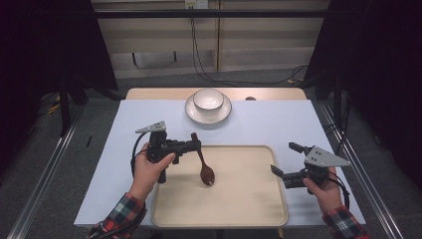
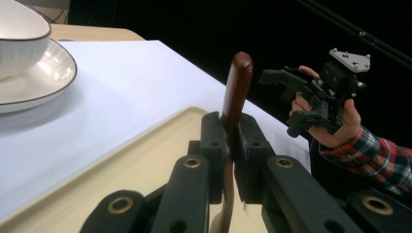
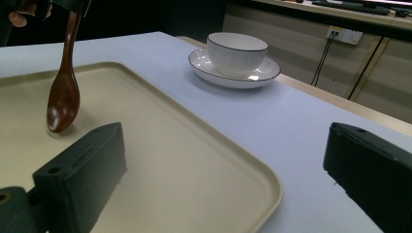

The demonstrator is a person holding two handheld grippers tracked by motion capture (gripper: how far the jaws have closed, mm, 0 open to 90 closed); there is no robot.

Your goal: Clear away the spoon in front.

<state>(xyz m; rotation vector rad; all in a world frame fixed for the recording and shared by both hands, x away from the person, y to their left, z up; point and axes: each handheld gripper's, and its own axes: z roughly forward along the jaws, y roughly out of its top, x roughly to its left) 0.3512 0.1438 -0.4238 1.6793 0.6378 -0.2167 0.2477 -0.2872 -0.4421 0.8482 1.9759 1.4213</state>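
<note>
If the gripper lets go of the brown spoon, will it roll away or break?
Probably neither. The spoon looks like wood, so it is likely stiff, light and hard to break. The left gripper clamps its handle, with the bowl end low over the tray. Let go, it would likely tip over flat; its rounded bowl might rock, and the tray's raised rim should stop it.

Left claw clamps spoon over tray.
</note>
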